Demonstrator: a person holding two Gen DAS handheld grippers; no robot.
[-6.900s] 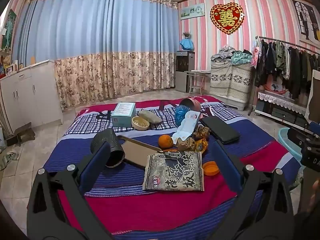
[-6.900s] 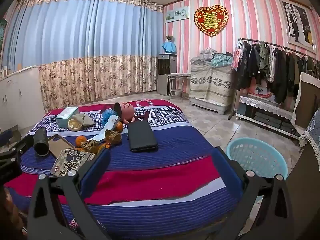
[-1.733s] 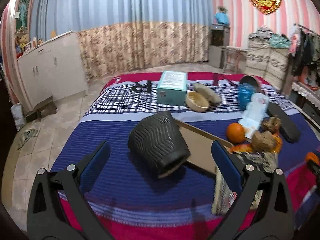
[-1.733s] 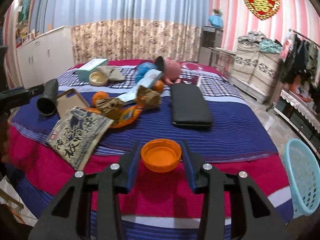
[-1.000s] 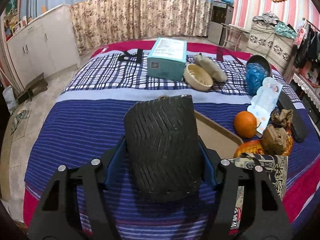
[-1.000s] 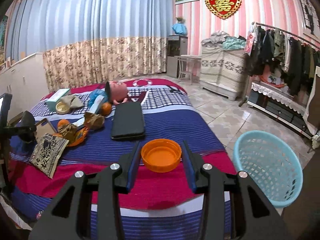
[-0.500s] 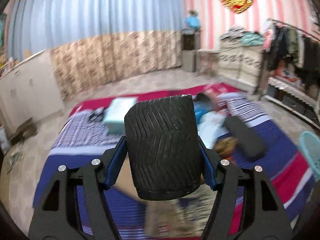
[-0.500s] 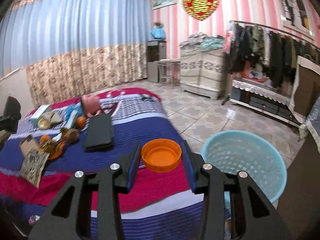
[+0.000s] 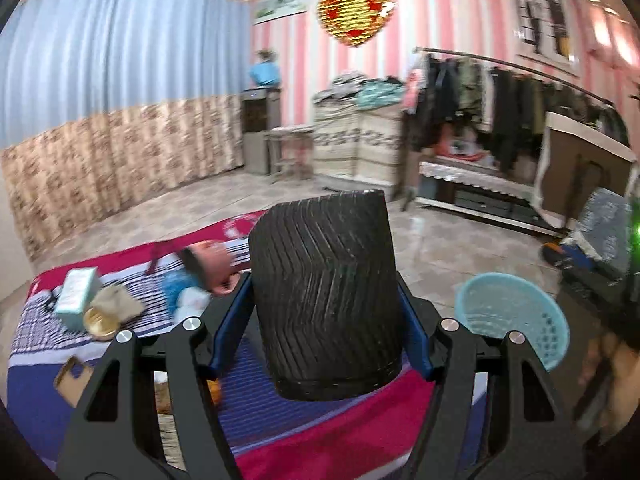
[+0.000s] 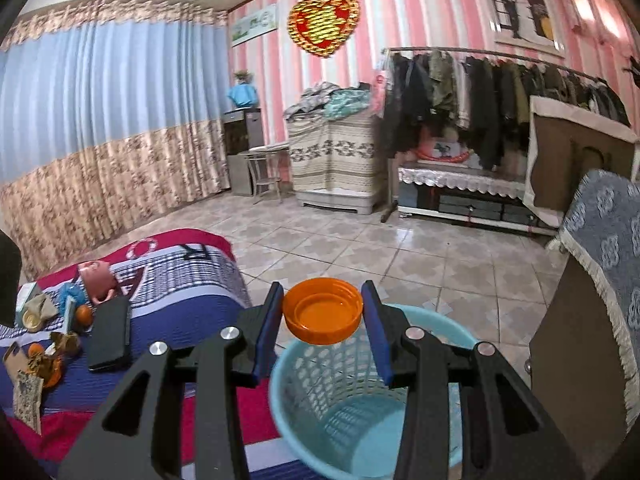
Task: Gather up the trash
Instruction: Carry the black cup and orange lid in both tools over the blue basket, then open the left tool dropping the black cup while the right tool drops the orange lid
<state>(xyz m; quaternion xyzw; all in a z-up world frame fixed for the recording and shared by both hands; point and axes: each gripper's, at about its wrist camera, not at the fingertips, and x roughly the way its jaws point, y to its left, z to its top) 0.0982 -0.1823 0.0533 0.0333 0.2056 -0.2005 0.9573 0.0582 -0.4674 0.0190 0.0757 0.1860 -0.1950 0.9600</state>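
The right gripper (image 10: 322, 316) is clamped on a shallow round orange plastic lid (image 10: 322, 314), pads pressing on opposite points of its rim. The lid sits level between the pads, hollow side facing up, its short axis roughly vertical. Directly below and just ahead of this gripper stands the light-blue perforated plastic basket (image 10: 360, 408), mouth open upward. The lid looks light and stiff, with a smooth rim that could slip sideways in the pads; the rim grip across its widest span looks like the sound place to hold it, and it should fall cleanly once let go.

The left gripper (image 9: 323, 308) grasps a black ribbed cylindrical container (image 9: 324, 296), pads on its two side walls. Its long axis runs up and away from the gripper, the lower end towards the camera and the far end tilted towards the room. The chevron ribbing probably gives good friction, and the wall appears firm, bulky rather than heavy. The same basket (image 9: 516, 320) lies to the right of this gripper and below it, beside the striped bed (image 9: 320, 436).
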